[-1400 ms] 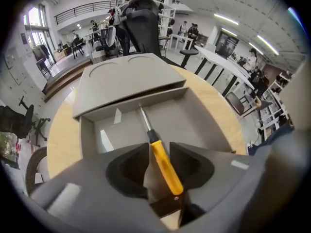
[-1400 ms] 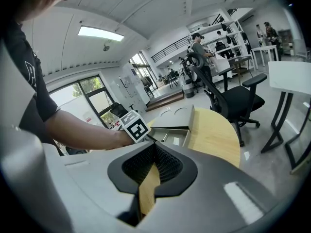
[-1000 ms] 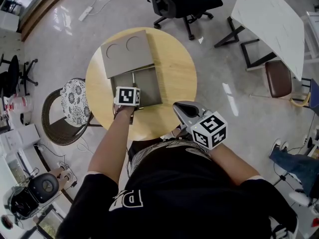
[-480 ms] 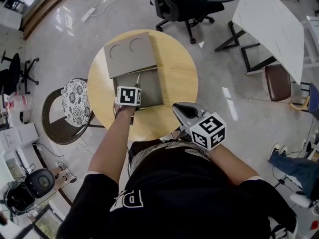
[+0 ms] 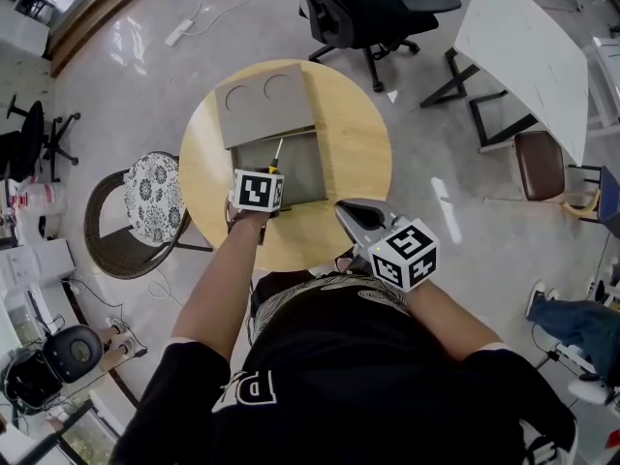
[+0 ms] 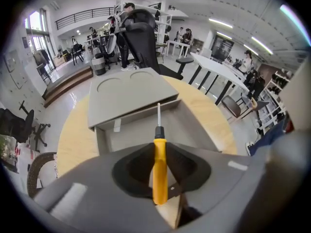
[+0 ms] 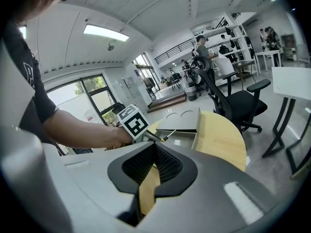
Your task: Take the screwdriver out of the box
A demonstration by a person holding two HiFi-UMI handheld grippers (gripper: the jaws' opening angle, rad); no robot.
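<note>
The screwdriver [image 6: 160, 169] has a yellow handle and a thin metal shaft. My left gripper [image 6: 160, 149] is shut on the handle, its jaws having just closed onto it. It holds the tool over the open grey box [image 5: 302, 170], shaft pointing toward the lid [image 5: 264, 105] at the far side. In the head view the screwdriver [image 5: 277, 155] sticks out past the left gripper [image 5: 271, 174]. My right gripper [image 5: 347, 209] hovers at the round wooden table's [image 5: 354, 148] near edge with its pads together and nothing between them. In the right gripper view the screwdriver [image 7: 164, 137] shows above the box.
The lid, with two round recesses, lies against the box's far edge. A wicker chair with a patterned cushion [image 5: 145, 197] stands left of the table, a black office chair [image 5: 363, 3] behind it, a white table [image 5: 528, 37] at the right.
The left gripper has closed on the screwdriver and risen, bringing the yellow handle into sight above the box. The right gripper has shifted only slightly.
</note>
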